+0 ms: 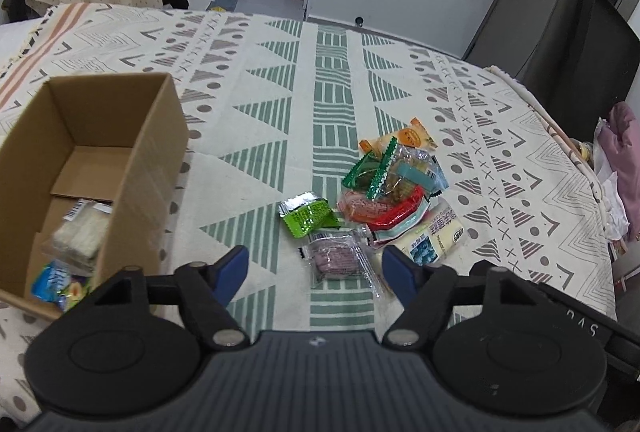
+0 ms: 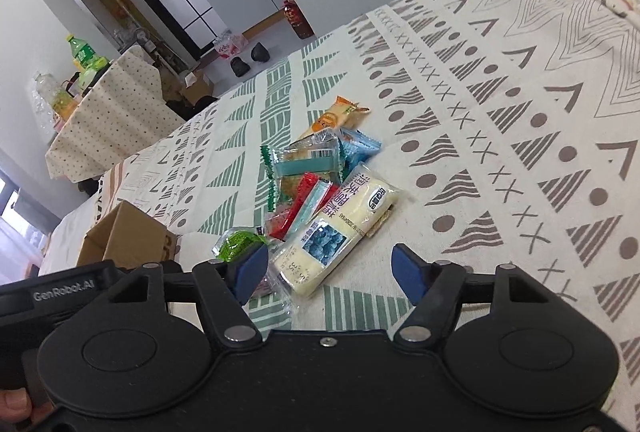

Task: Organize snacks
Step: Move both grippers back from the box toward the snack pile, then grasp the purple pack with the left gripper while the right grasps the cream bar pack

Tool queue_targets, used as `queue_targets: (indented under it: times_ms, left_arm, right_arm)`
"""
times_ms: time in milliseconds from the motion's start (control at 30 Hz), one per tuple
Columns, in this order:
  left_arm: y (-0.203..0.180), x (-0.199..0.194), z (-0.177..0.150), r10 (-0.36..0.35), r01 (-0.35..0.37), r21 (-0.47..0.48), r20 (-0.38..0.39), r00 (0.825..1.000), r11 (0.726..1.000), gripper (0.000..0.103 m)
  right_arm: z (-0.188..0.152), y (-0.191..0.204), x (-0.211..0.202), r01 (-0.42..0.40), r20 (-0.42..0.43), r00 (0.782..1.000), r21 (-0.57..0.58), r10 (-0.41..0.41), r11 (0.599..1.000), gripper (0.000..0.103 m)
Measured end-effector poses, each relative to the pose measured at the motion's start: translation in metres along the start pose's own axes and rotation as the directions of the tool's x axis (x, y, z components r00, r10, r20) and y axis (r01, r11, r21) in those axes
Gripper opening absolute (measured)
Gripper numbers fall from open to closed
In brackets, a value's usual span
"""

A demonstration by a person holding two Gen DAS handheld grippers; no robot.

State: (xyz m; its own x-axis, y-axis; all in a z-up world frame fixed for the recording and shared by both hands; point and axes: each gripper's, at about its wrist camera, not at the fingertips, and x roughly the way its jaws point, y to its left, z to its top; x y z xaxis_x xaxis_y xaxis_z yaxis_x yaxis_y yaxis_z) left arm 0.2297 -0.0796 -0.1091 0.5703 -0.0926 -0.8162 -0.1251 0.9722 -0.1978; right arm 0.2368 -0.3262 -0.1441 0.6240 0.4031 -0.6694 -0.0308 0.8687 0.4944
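Patterned tablecloth [image 1: 328, 72], cardboard box [image 1: 152, 152] beside snacks [image 1: 384, 192]

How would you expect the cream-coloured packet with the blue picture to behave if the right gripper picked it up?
The cream packet looks plump and soft, so probably light and squashable. Its glossy film may slip between the open right gripper pads. Lying flat on the cloth, it shouldn't roll.

Bare patterned cloth [image 1: 256, 152] lies open between the cardboard box [image 1: 132, 168] at left and the snack pile [image 1: 384, 192] at right, passable
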Motion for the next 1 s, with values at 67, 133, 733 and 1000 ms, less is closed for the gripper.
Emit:
queue_targets:
  times_ms: [67,133,733,1000]
  left_arm:
    - [-0.001,0.008,0.0,0.003,-0.003,-0.004,-0.009,1.0,1.0,0.065]
    - [-0.002,0.016,0.001,0.007,-0.007,-0.01,-0.02,1.0,1.0,0.063]
    - [-0.007,0.076,0.009,0.032,-0.035,-0.03,-0.096,0.995,0.999,0.056]
    - [-0.013,0.092,0.013,0.034,-0.038,-0.032,-0.119,0.992,0.999,0.056]
  right_arm:
    - [0.002,-0.003,0.006,-0.001,-0.005,1.0,0.014,0.001,1.0,0.066]
    - [0.004,-0.004,0.013,-0.001,-0.012,1.0,0.024,0.001,1.0,0.063]
    - [0.021,-0.01,0.062,0.034,-0.056,0.998,0.043,-0.031,0.999,0.061]
    - [0.024,-0.011,0.081,0.058,-0.073,0.996,0.041,-0.055,0.997,0.062]
